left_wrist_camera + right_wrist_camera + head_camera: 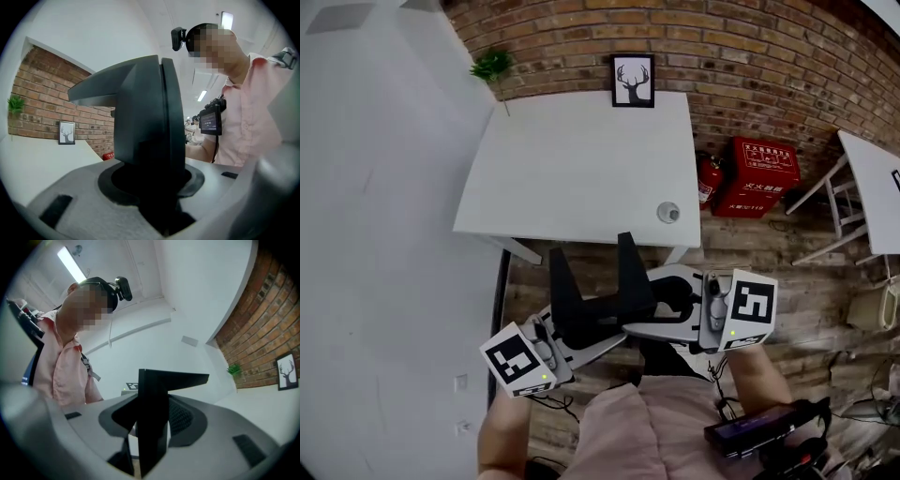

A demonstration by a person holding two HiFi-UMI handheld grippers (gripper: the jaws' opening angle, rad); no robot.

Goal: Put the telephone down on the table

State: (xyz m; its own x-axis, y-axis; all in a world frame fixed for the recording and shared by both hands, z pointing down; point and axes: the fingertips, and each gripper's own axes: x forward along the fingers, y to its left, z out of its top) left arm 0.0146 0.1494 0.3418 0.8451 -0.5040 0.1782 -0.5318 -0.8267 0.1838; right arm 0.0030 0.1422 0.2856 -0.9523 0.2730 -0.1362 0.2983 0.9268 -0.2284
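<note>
A black angular thing, which I take for the telephone [600, 314], hangs in the air just short of the white table [572, 169]. Two tapered uprights rise from its flat base. My left gripper [572, 336] is shut on its left end and my right gripper [661, 305] on its right end, the two facing each other. In the left gripper view the black body [150, 117] stands between the grey jaws of the left gripper [154, 187]. The right gripper view shows a thinner black blade [152, 404] clamped in the right gripper [150, 437]. The telephone's underside is hidden.
On the table stand a framed deer picture [633, 82] at the back and a small round object [668, 213] near the front right corner; a plant [492, 64] is at its back left. A red box [764, 173] and an extinguisher [710, 178] sit by the brick wall.
</note>
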